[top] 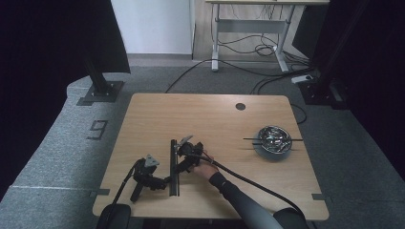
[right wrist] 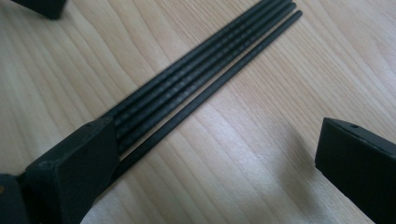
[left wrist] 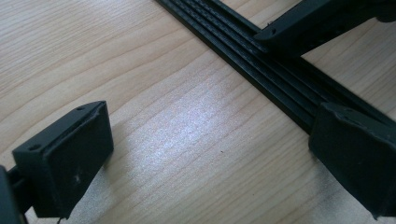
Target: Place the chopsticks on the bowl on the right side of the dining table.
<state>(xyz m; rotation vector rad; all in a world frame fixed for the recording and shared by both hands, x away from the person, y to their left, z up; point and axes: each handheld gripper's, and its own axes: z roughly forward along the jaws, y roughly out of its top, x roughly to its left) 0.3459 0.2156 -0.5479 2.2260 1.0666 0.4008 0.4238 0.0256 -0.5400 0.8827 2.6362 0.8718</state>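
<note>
Several black chopsticks (top: pixel 173 167) lie side by side in a tight row on the wooden tabletop (top: pixel 215 117), running away from the person, left of the middle and near the front edge. In the right gripper view they (right wrist: pixel 201 79) show as thin ribbed rods; most lie touching one another, and one lies slightly apart from the rest along its far length.

The right hand-held gripper (top: pixel 180 168), held by a hand (top: pixel 206 169) in a dark sleeve, sits low against the right side of the row. Its jaws stand wide apart; in its own view one jaw rests over the near ends of the chopsticks and the other stands well clear over bare wood.

The left hand-held gripper (top: pixel 168 180) lies on the tabletop just left of the row, pointing toward it, with its cable trailing off the front edge. Its jaws are also spread apart and grip nothing; in the left gripper view the chopsticks (left wrist: pixel 261 70) cross diagonally, passing under one jaw, with bare wood between the two jaws.

Well apart, toward the right side of the tabletop, sits a shiny metal bowl (top: pixel 273 140) with another pair of chopsticks (top: pixel 296 139) laid across its rim.
</note>
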